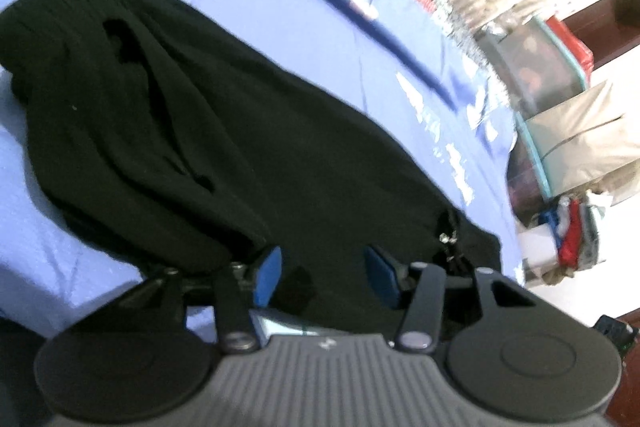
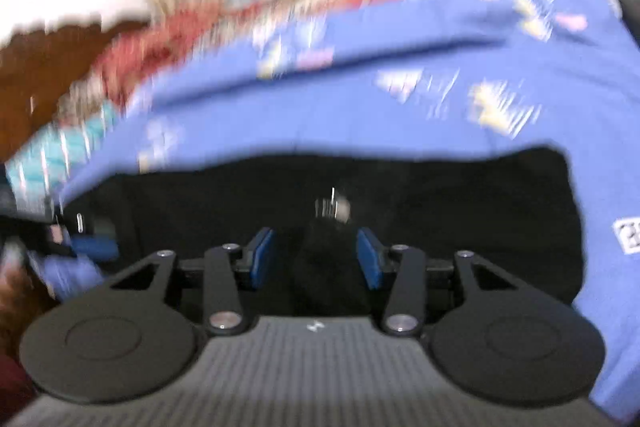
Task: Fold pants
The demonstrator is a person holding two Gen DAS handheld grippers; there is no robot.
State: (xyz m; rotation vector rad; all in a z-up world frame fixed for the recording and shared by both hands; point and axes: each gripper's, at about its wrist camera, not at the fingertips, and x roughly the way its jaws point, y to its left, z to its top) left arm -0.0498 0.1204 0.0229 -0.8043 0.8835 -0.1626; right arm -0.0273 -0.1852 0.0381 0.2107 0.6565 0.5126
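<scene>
Left tongs (image 1: 322, 273) parted, empty | right tongs (image 2: 316, 255) parted, blurred | black pants (image 1: 200, 131) cropped below

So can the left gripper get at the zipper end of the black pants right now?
Probably yes: the left gripper is open just over the black pants, with the zipper right beside its fingers and nothing in between.

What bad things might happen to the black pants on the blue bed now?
1. The right tongs stand open with a bump of the pants between the pads; closing could grab too much cloth and rumple the fold.
2. The left tongs are open beside a zipper; a pad might snag on it.
3. The pants reach close to the edge of the blue sheet and may slide off.
</scene>
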